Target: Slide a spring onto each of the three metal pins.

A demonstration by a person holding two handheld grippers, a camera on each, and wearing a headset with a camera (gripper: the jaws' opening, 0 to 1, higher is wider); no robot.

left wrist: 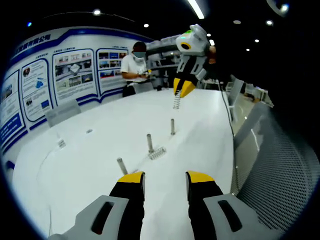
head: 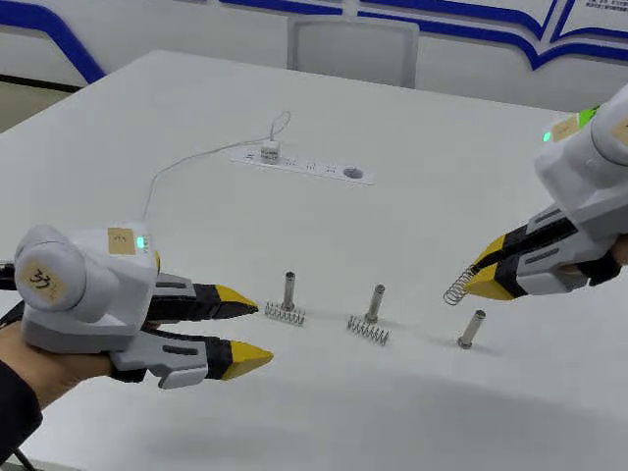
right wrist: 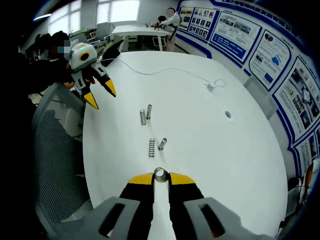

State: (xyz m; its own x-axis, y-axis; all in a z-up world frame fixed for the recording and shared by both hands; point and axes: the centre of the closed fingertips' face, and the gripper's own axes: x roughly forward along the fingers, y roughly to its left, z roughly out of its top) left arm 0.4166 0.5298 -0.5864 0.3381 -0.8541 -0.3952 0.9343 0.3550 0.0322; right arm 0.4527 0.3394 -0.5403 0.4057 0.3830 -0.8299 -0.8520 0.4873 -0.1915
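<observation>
The right gripper is clamped on a spring. The spring sticks out past its yellow tips and slants downward in the air above the bench. It hangs a little above and to one side of the right pin, clear of it.

Three pins stand upright in a row on the bench: the left pin, the middle pin and the right pin. All three are bare. A second spring lies flat on the bench at the foot of the left pin. A third spring lies the same way at the foot of the middle pin. Whether either one touches its pin I cannot tell.

The left gripper hovers low over the bench near the left pin, its jaws apart with nothing between them and its tips pointing along the row.

Farther back on the bench lies a power strip with a thin cable trailing from it.
</observation>
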